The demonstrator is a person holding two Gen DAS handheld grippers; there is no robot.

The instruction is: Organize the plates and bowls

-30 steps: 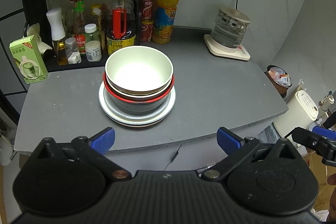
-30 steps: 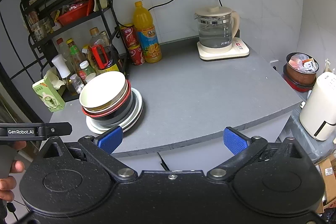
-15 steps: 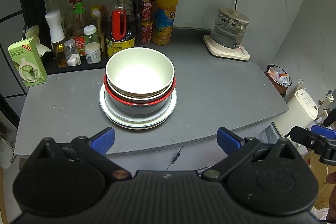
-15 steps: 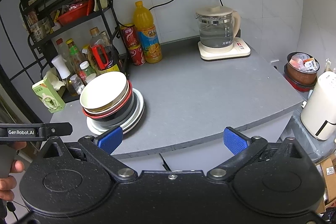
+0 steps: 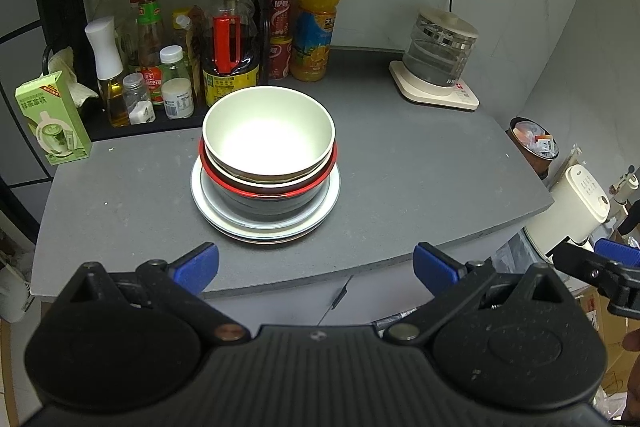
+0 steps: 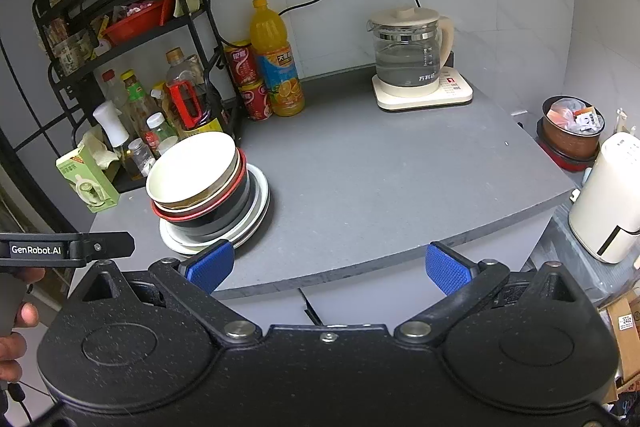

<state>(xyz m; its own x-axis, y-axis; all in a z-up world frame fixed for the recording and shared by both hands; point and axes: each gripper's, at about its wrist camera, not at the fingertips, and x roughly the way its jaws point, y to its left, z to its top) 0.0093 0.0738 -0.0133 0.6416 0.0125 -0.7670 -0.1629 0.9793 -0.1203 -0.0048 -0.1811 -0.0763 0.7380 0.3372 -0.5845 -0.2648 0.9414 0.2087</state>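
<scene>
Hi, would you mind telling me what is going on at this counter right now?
A person holds a two-finger gripper in each hand in front of a grey counter. Both the left gripper and the right gripper are open and hold nothing. On the counter stands a stack of bowls nested on plates, which neither gripper touches. A kettle sits at the back.

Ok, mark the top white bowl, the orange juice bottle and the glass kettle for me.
top white bowl point(image 5: 268, 137), left wrist view, on its inner floor.
orange juice bottle point(image 5: 316, 27), left wrist view, on the label at mid-body.
glass kettle point(image 6: 406, 61), right wrist view, on the clear glass wall.
</scene>
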